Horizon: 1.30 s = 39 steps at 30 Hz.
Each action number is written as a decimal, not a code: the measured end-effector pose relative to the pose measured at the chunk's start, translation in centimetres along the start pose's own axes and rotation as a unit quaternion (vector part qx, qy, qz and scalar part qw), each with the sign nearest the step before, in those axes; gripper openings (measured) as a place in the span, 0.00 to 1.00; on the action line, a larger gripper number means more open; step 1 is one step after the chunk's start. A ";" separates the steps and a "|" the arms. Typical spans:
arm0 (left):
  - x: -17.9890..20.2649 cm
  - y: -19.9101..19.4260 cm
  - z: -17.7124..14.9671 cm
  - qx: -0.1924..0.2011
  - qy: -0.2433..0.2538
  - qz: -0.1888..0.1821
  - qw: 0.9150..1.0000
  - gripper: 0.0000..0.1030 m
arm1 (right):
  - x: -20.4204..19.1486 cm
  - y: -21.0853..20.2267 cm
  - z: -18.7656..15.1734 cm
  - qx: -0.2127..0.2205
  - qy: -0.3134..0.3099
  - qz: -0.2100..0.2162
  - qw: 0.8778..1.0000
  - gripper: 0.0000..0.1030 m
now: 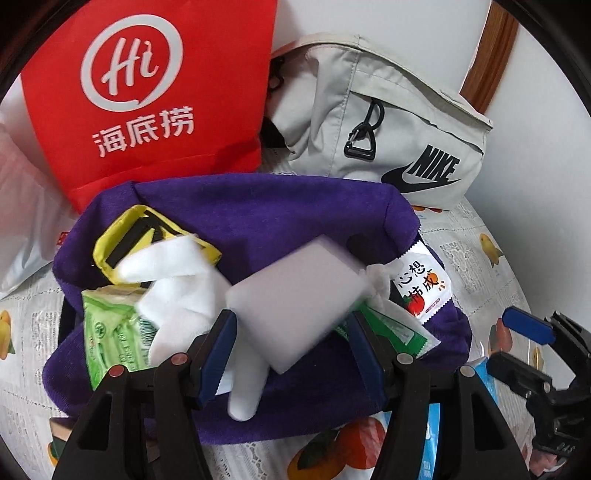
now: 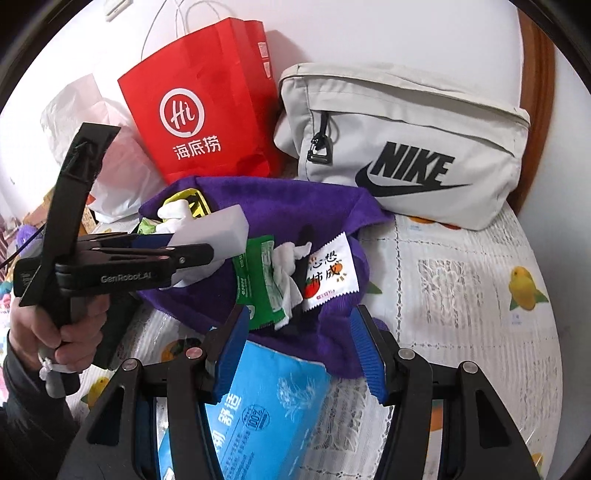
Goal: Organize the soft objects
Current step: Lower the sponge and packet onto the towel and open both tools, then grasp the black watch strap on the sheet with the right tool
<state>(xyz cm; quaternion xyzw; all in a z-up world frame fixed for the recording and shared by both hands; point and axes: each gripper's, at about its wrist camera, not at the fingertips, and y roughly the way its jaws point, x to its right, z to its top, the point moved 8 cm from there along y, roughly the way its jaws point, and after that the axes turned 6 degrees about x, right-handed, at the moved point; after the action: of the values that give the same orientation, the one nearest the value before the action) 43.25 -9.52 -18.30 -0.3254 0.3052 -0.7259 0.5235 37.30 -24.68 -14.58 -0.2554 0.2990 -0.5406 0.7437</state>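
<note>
Fruit-print tablecloth (image 2: 461,280) meets white wall (image 2: 369,33); left claw (image 1: 291,325) grips sponge (image 1: 295,295), right claw (image 2: 299,347) gapes empty.

A white sponge block (image 1: 295,302), tilted, sits between the left claw's blue pads (image 1: 221,350) above a crumpled purple cloth (image 1: 266,210). On the cloth lie green tissue packs (image 1: 114,332), white wipes (image 1: 177,280) and a persimmon-print sachet (image 1: 424,288).

From my seat, the white sponge block (image 1: 295,314) shows blurred, hiding part of the purple cloth (image 1: 258,210) beneath it. Below that cloth, the blue tissue pack (image 2: 266,398) runs off the frame's bottom edge behind my gripper's fingers. The green packet's (image 1: 114,332) print beside the sponge is too small to read.
</note>
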 end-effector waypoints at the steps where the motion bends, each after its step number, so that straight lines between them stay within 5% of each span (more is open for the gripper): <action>1: 0.2 0.2 0.0 -0.004 -0.001 -0.002 1.000 0.59 | -0.1 0.0 -0.1 0.001 0.000 0.002 1.000 0.55; 7: 1.0 -0.2 0.1 -0.006 0.003 -0.008 1.000 0.71 | -0.7 -0.4 -0.9 0.002 -0.003 0.009 1.000 0.55; 22: -0.7 -8.3 -0.4 0.035 0.011 0.039 0.999 0.73 | -3.4 -5.3 -3.1 0.025 -0.008 0.026 0.999 0.55; 39: -3.6 -17.6 -10.2 0.058 -0.033 0.089 0.994 0.73 | -11.1 -9.5 -10.2 0.014 -0.052 0.075 0.996 0.55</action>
<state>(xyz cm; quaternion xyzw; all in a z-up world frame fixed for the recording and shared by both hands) 26.18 -0.40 -11.19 -0.2892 0.2731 -0.6818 0.6140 21.11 -17.30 -13.11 -0.2497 0.2711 -0.4737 0.7998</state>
